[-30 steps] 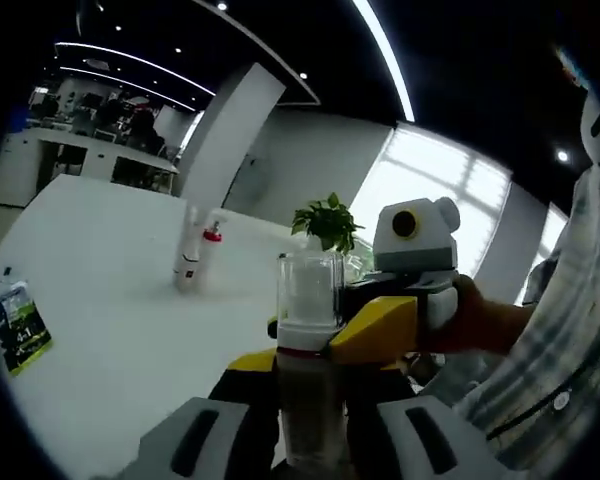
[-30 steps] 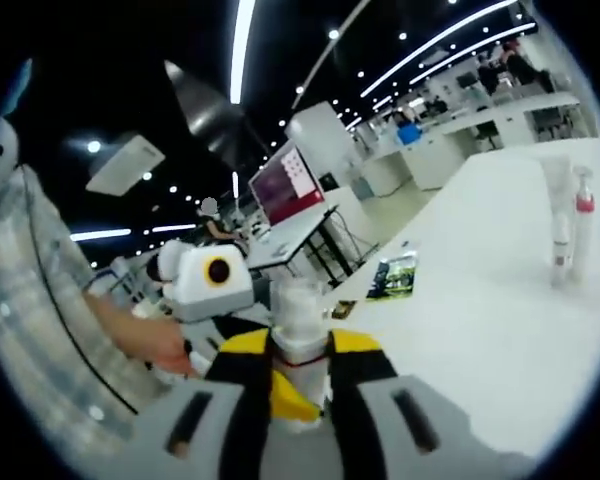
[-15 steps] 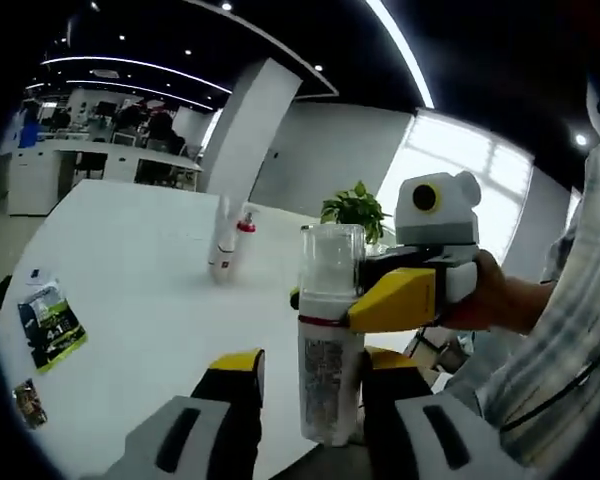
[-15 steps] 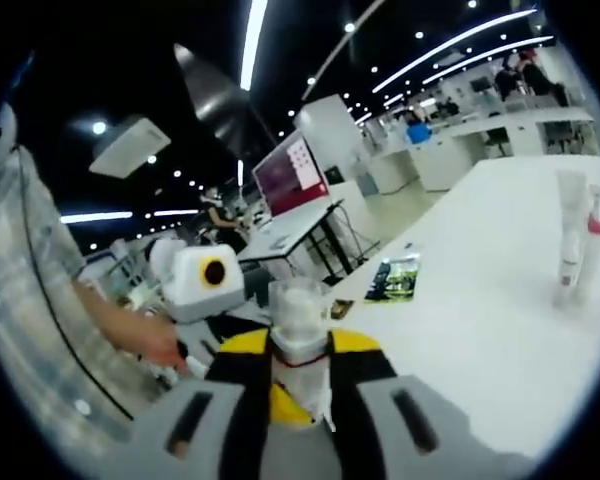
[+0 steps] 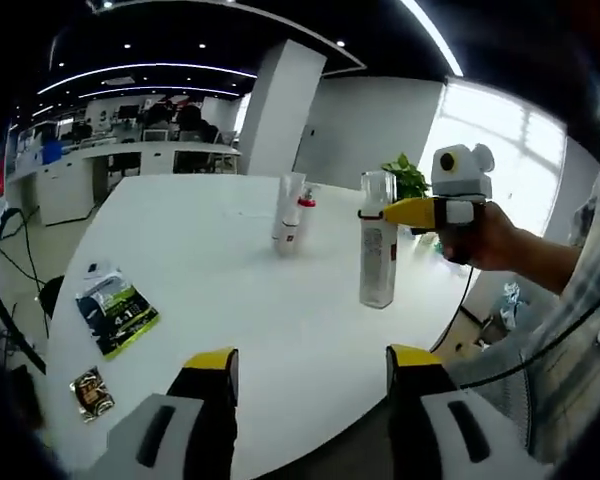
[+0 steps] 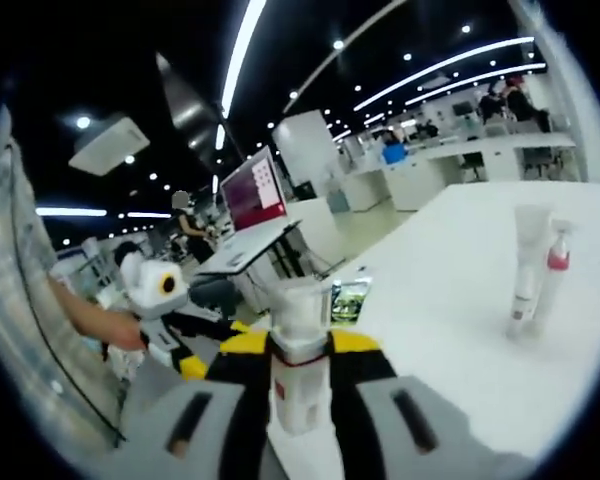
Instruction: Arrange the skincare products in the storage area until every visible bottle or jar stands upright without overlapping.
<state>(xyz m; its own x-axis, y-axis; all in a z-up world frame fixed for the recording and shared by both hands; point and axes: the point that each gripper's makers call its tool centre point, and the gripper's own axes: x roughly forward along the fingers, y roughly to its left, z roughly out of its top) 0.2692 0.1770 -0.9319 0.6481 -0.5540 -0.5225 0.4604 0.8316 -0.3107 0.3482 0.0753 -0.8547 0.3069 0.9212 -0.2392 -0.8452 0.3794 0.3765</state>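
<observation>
One bottle carried upright, two more standing on the desk.

Left gripper view: the left gripper (image 5: 310, 400) has its jaws spread wide on nothing; ahead and right of them, the right gripper (image 5: 420, 211) grips the tall clear plastic bottle with a transparent cap (image 5: 377, 240) at its neck, likely to set it upright on the white desk (image 5: 200, 260) near the white tube (image 5: 286, 208) and red-capped pump bottle (image 5: 301, 218). Right gripper view: the bottle sits clamped between the jaws, tube and pump bottle far right.
</observation>
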